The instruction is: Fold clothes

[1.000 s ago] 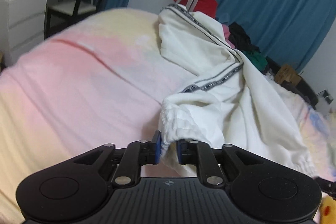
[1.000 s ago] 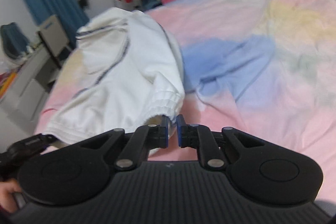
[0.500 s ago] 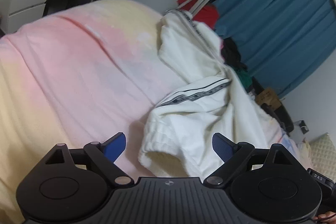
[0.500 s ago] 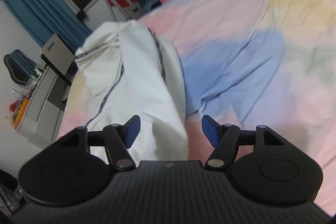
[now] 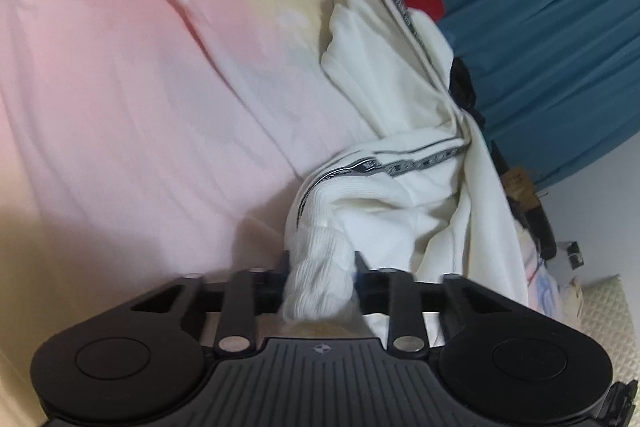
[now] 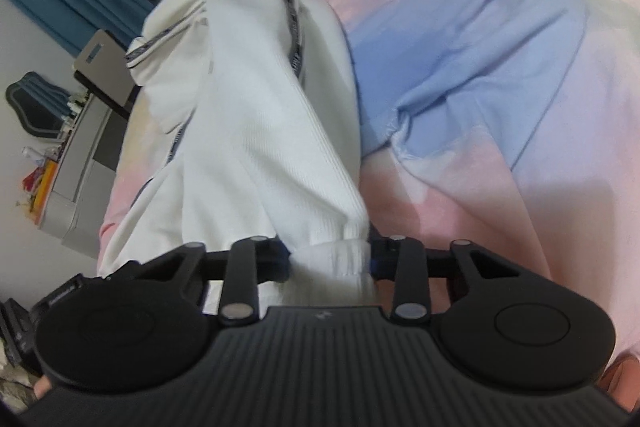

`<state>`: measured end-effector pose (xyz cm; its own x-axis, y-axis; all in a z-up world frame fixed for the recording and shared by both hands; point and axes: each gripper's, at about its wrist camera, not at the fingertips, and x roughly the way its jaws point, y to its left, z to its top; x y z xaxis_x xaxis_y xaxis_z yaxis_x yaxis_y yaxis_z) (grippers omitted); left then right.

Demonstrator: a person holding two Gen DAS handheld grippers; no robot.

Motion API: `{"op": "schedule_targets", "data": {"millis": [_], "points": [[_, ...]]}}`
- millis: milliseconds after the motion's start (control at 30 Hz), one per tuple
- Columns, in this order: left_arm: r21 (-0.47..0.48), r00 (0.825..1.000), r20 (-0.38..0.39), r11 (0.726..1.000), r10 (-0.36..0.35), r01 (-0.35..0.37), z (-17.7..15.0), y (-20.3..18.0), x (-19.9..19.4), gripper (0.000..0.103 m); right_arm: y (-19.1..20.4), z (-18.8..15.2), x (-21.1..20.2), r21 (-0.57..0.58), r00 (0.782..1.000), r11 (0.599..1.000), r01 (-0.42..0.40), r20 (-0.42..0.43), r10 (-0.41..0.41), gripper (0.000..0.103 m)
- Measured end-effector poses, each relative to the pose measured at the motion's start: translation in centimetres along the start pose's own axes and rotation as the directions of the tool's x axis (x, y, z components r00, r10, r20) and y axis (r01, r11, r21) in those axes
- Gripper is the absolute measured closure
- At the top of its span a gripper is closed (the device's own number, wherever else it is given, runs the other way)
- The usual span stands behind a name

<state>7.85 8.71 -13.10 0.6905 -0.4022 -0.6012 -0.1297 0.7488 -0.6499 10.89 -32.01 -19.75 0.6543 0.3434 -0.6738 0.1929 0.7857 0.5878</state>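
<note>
Over bed (image 5: 120,107), both tongs (image 5: 320,267) (image 6: 330,251) clamping trousers (image 5: 400,195)

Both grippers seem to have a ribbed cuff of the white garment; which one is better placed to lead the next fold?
Neither clearly. The left gripper and right gripper each clamp a ribbed cuff of the white garment, so both probably move together.

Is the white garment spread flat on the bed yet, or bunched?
Bunched. The white garment lies heaped in folds on the bed, its ribbed cuffs pinched by both hand-held grippers.

White garment (image 5: 400,75), dark patterned stripe; pastel pink-blue-yellow bedsheet (image 6: 500,27); blue curtains (image 5: 552,39)
</note>
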Motion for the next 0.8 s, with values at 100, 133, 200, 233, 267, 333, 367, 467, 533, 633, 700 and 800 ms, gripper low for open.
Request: {"op": "schedule_targets", "data": {"millis": [100, 133, 200, 233, 267, 333, 367, 467, 533, 633, 700, 800], "points": [[0.034, 0.999, 0.044, 0.999, -0.033, 0.031, 0.8, -1.1, -1.1, 0.086, 0.2, -0.2, -0.8, 0.039, 0.997, 0.996, -0.075, 0.019, 0.074, 0.078], [0.040, 0.997, 0.058, 0.998, -0.044, 0.041, 1.3, -1.5, -1.6, 0.086, 0.2, -0.5, -1.2, 0.070, 0.994, 0.992, -0.104, 0.033, 0.101, 0.078], [0.044, 0.994, 0.097, 0.998, -0.057, 0.053, 2.8, -2.0, -2.6, 0.087, 0.4, -1.8, -1.9, 0.148, 0.987, 0.976, -0.158, 0.065, 0.150, 0.079], [0.041, 0.991, 0.118, 0.998, -0.059, 0.055, 3.7, -2.2, -3.1, 0.087, 0.8, -2.6, -1.9, 0.177, 0.983, 0.967, -0.182, 0.070, 0.172, 0.079], [0.034, 0.989, 0.134, 0.998, -0.055, 0.051, 4.9, -2.3, -3.5, 0.088, 1.6, -3.5, -1.6, 0.192, 0.980, 0.961, -0.197, 0.062, 0.189, 0.080], [0.021, 0.985, 0.167, 0.999, -0.050, 0.047, 7.4, -2.4, -4.5, 0.088, 3.8, -5.0, -1.1, 0.201, 0.970, 0.949, -0.244, 0.064, 0.236, 0.080], [0.016, 0.982, 0.184, 0.999, -0.049, 0.047, 8.7, -2.4, -5.0, 0.088, 5.1, -5.7, -0.8, 0.202, 0.963, 0.941, -0.270, 0.067, 0.262, 0.080], [0.059, 0.969, 0.244, 0.998, -0.027, 0.013, 13.6, -2.7, -7.5, 0.089, 9.5, -7.6, 0.6, 0.200, 0.933, 0.912, -0.359, 0.067, 0.353, 0.080], [0.120, 0.955, 0.297, 0.992, -0.002, -0.035, 17.1, -3.4, -9.4, 0.089, 13.3, -8.5, 2.3, 0.176, 0.908, 0.891, -0.419, 0.048, 0.417, 0.080], [0.182, 0.931, 0.359, 0.974, 0.062, -0.135, 21.8, -3.6, -11.5, 0.089, 19.5, -9.0, 5.6, 0.126, 0.870, 0.863, -0.489, -0.005, 0.493, 0.080], [0.202, 0.911, 0.393, 0.955, 0.124, -0.217, 24.9, -3.2, -12.0, 0.089, 23.2, -9.1, 8.3, 0.114, 0.846, 0.845, -0.523, -0.051, 0.530, 0.080], [0.194, 0.875, 0.425, 0.922, 0.230, -0.336, 28.6, -0.6, -11.6, 0.089, 27.9, -9.3, 12.8, 0.103, 0.815, 0.823, -0.559, -0.117, 0.568, 0.079]]}}
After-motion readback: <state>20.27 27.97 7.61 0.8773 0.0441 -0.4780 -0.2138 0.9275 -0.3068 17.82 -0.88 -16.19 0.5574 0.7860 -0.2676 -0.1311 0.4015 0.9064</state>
